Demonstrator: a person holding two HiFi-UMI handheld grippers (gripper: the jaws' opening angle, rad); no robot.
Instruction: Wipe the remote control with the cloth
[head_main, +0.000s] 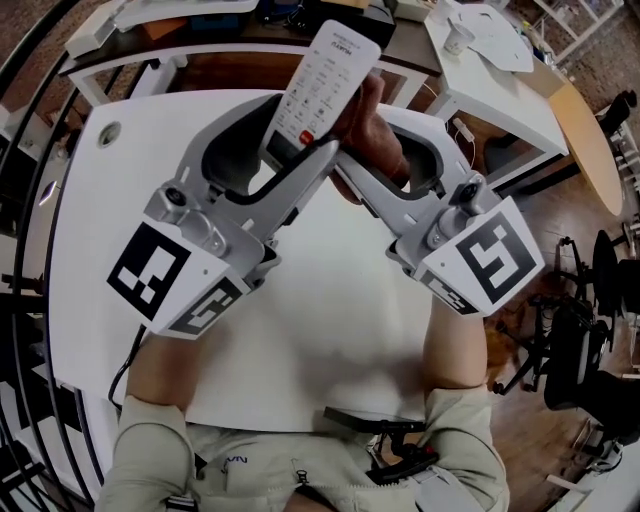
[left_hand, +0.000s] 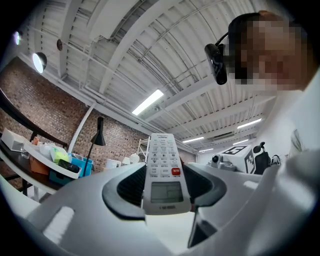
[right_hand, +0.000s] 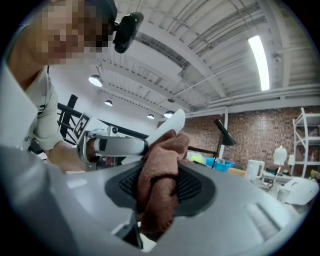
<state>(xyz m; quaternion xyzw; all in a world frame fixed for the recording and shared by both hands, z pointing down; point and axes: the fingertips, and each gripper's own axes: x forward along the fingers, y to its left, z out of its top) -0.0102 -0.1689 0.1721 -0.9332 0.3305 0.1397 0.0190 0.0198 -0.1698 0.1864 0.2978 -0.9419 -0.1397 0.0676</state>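
A white remote control (head_main: 323, 82) with grey buttons, a red key and a small screen stands upright above the white table, held at its lower end by my left gripper (head_main: 285, 150). In the left gripper view the remote (left_hand: 165, 172) fills the gap between the jaws, face toward the camera. My right gripper (head_main: 375, 150) is shut on a bunched brown cloth (head_main: 368, 125), which presses against the remote's right side and back. In the right gripper view the cloth (right_hand: 160, 185) bulges between the pads and touches the remote's white edge (right_hand: 167, 127).
The white table (head_main: 330, 330) lies under both grippers. A second white table (head_main: 510, 95) and a wooden board stand at the right. A shelf with boxes runs along the back. Dark chair frames and cables sit at the far right.
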